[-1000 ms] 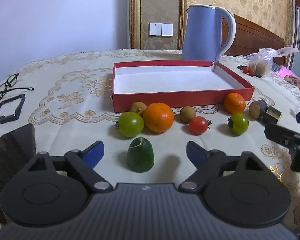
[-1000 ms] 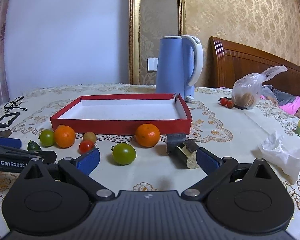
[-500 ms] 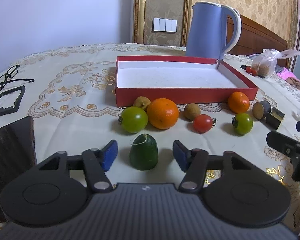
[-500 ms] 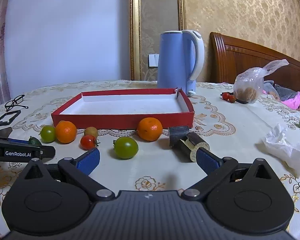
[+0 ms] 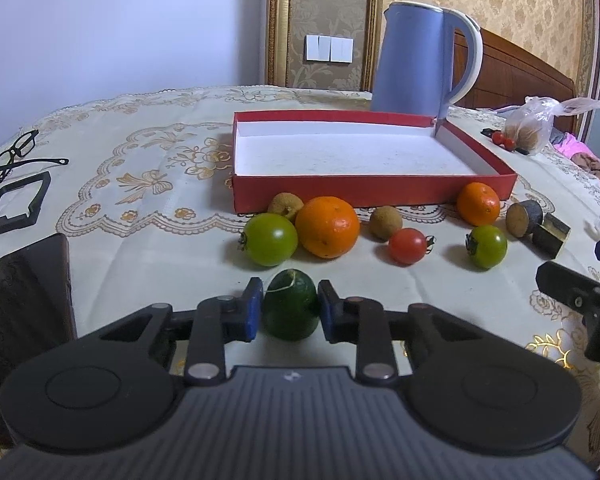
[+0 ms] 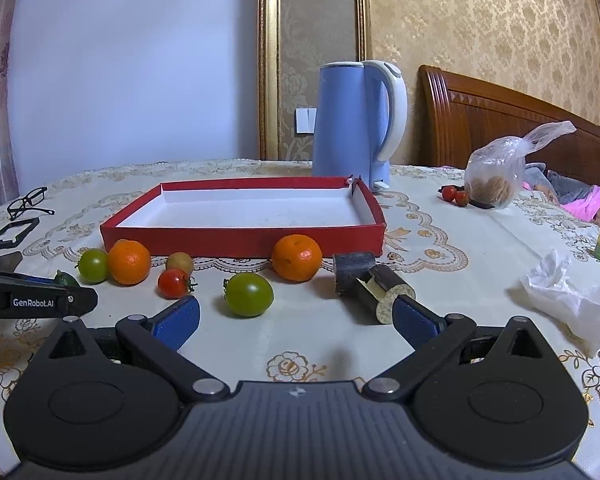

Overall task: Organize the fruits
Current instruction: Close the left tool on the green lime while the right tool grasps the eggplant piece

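Observation:
My left gripper (image 5: 290, 293) is closing its jaws on a dark green fruit (image 5: 290, 314) that rests on the tablecloth, and both blue pads press its sides. Beyond it lie a green tomato (image 5: 270, 239), a large orange (image 5: 327, 227), a red tomato (image 5: 408, 246), two small brown fruits, another green tomato (image 5: 487, 246) and a small orange (image 5: 478, 204). All of them sit in front of the red box (image 5: 372, 192), which has a white floor. My right gripper (image 6: 296, 312) stands open near a green tomato (image 6: 249, 294), with nothing between its fingers.
A blue kettle (image 5: 420, 60) stands behind the box. Two dark cut cylinders (image 6: 374, 288) lie by my right finger, and a crumpled tissue (image 6: 564, 296) is further right. Glasses (image 5: 20, 156), a black frame (image 5: 16, 204) and a phone (image 5: 28, 300) lie left. A plastic bag (image 5: 532, 132) sits far right.
My left gripper's jaws have closed from wide open onto the dark green fruit. The right gripper has stayed open and still.

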The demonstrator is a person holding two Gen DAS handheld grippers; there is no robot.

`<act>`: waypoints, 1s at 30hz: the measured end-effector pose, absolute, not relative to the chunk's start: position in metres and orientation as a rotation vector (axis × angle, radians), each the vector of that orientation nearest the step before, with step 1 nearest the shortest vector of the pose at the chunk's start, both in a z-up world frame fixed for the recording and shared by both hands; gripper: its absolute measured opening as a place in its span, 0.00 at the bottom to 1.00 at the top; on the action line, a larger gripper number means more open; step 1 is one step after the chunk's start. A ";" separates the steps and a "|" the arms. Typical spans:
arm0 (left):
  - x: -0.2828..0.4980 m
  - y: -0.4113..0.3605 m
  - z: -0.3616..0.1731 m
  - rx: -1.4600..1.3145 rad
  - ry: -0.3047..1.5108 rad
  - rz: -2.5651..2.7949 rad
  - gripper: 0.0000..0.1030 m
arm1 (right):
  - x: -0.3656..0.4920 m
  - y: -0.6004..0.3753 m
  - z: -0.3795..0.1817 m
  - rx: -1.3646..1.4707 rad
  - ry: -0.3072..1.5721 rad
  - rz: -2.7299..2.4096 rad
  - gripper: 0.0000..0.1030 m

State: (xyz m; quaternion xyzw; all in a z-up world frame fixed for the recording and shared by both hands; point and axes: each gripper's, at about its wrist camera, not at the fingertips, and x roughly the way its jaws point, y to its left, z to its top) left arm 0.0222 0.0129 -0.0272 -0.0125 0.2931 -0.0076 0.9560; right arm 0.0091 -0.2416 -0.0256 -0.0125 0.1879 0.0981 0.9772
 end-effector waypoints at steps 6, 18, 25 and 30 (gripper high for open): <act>0.020 0.014 -0.025 -0.035 0.590 -0.019 0.25 | 0.015 -0.251 -0.023 -0.048 0.376 0.153 1.00; 0.016 0.012 -0.019 -0.014 0.569 -0.015 0.25 | 0.064 -0.282 -0.029 -0.049 0.504 0.120 0.63; 0.015 0.009 -0.016 -0.008 0.563 -0.020 0.25 | 0.078 -0.286 -0.030 -0.077 0.535 0.144 0.48; 0.016 0.009 -0.016 -0.010 0.563 -0.019 0.25 | 0.082 -0.285 -0.030 -0.082 0.542 0.169 0.39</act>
